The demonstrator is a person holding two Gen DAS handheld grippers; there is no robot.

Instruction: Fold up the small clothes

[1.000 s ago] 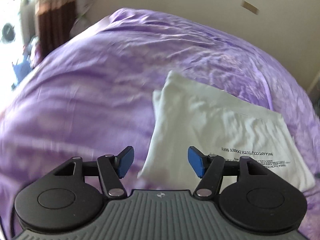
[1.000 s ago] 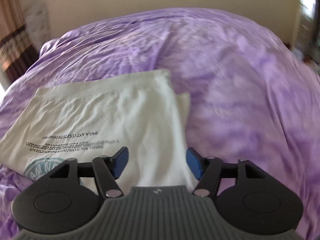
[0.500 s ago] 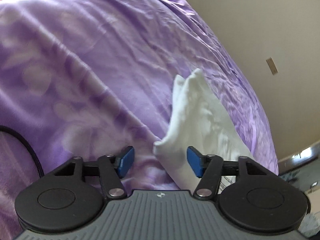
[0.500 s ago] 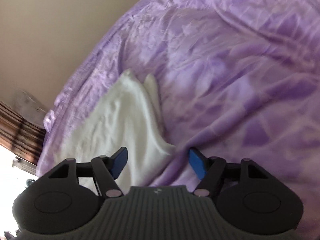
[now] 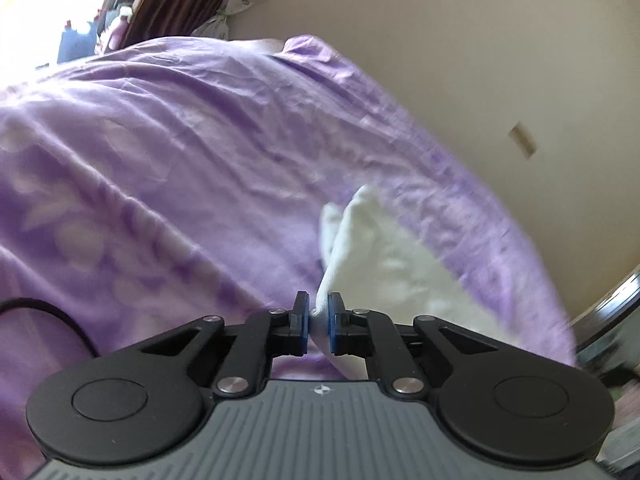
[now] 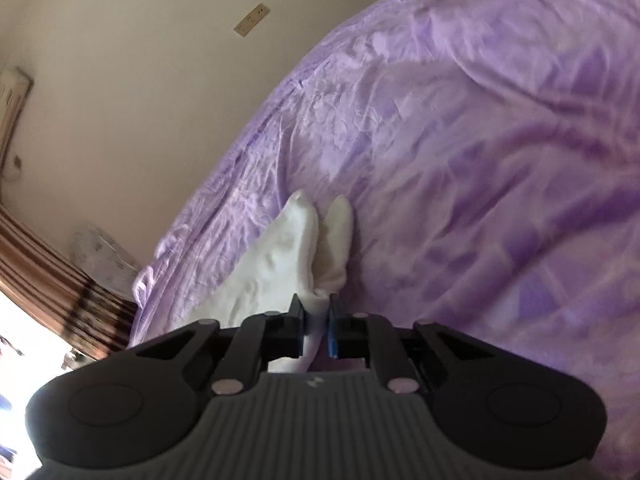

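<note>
On the rumpled purple bedspread (image 5: 168,184), my left gripper (image 5: 319,322) and right gripper (image 6: 316,330) are closing, pinching the white cotton garment's (image 5: 384,264) twelve-o'clock corners; folding is barely begun.

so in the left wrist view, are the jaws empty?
No, the left gripper is closing its jaws on a corner of the white garment, with the white fabric pinched between the blue pads.

Open bedspread (image 5: 160,184) was left all around the garment (image 5: 384,264) (only the wall (image 5: 500,60) closed off the far edge).
</note>
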